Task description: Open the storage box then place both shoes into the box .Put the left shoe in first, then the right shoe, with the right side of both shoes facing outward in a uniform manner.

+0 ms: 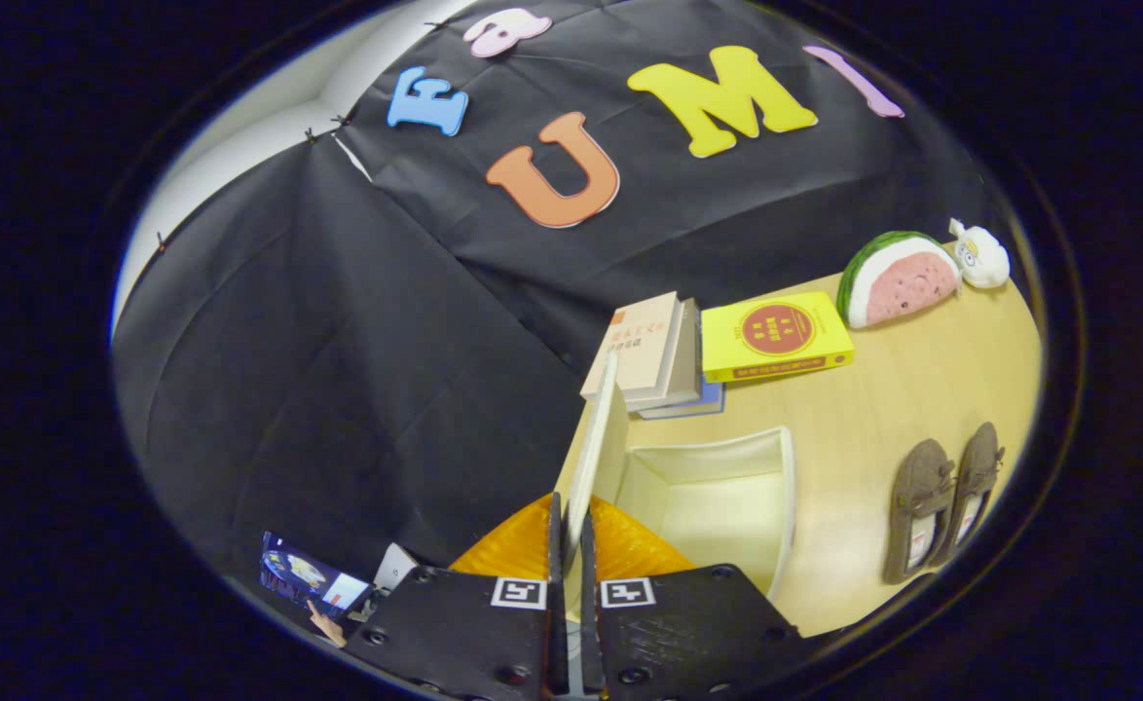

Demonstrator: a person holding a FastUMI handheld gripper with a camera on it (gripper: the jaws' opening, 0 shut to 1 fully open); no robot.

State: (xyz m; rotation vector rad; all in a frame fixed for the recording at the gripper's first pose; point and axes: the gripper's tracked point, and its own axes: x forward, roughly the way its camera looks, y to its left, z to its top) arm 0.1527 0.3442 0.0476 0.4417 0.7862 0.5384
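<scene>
The gripper [571, 545] was clamped on the raised white lid [599, 443] of the white fabric storage box [784, 487], whose open inside lay just right of the fingers, while the pair of brown suede shoes [941, 498] rested farther right on the light wooden table [873, 409].

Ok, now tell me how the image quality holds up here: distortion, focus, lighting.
Gripper view: strong fisheye bending, so the table edge curves and the scene tilts; the gripper, shut on the storage box lid, looks sharp, as do the shoes and the yellow book; lighting is even, with soft shadows inside the open storage box and no strong glare.
</scene>
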